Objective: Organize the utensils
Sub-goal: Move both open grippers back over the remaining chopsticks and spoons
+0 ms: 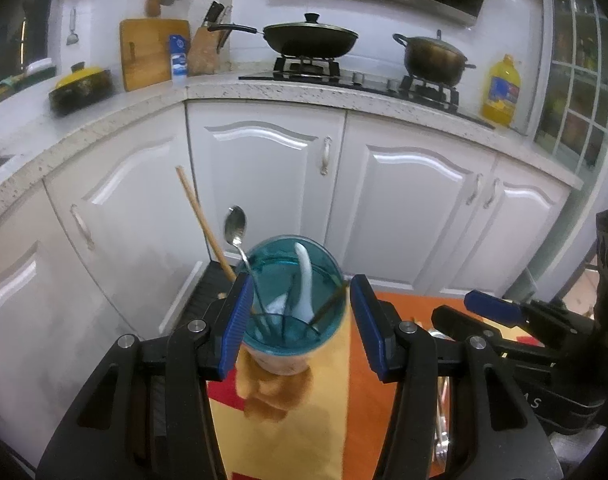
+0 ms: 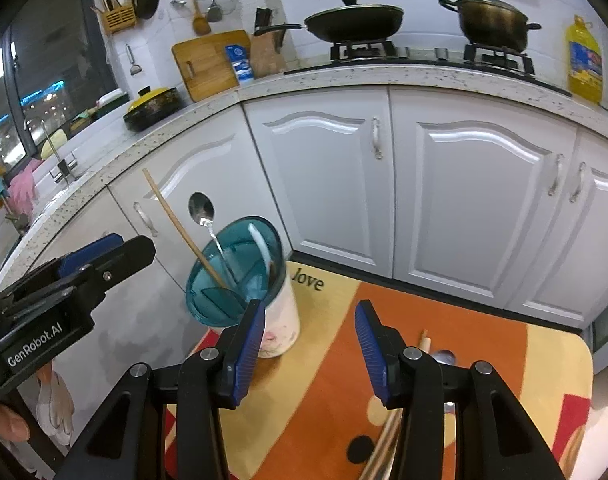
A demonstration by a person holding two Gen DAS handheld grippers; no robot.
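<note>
**Left wrist view: holder framed between parted pads, loose cutlery waiting**

Left wrist view shows the left gripper (image 1: 298,322) spread wide around the utensil holder (image 1: 292,304), a white cup with a teal insert; whether the pads touch its sides cannot be told. Inside stand a wooden chopstick (image 1: 204,220), a metal spoon (image 1: 236,228) and a white spoon (image 1: 306,276).

From the right wrist view, the right gripper (image 2: 310,346) hangs part open and empty above the tabletop (image 2: 328,384), just beside the holder. More chopsticks (image 2: 388,432) and what looks like a spoon (image 2: 444,358) lie under its right finger, not yet sorted.

The likely trouble is a tip-over. The holder sits near the far-left corner of the tabletop, and the tall chopstick and metal spoon lean outward over its rim, so a nudge from either gripper could topple it off the edge. A flat chopstick may also slip from the pads.

The tabletop is glossy, patterned orange, yellow and red, with the word "love" printed on it. Beyond are white cabinets (image 2: 464,184), a speckled counter (image 2: 344,76), a wok (image 2: 354,20) and pot (image 2: 492,22) on the stove, and a cutting board (image 2: 208,64).
</note>
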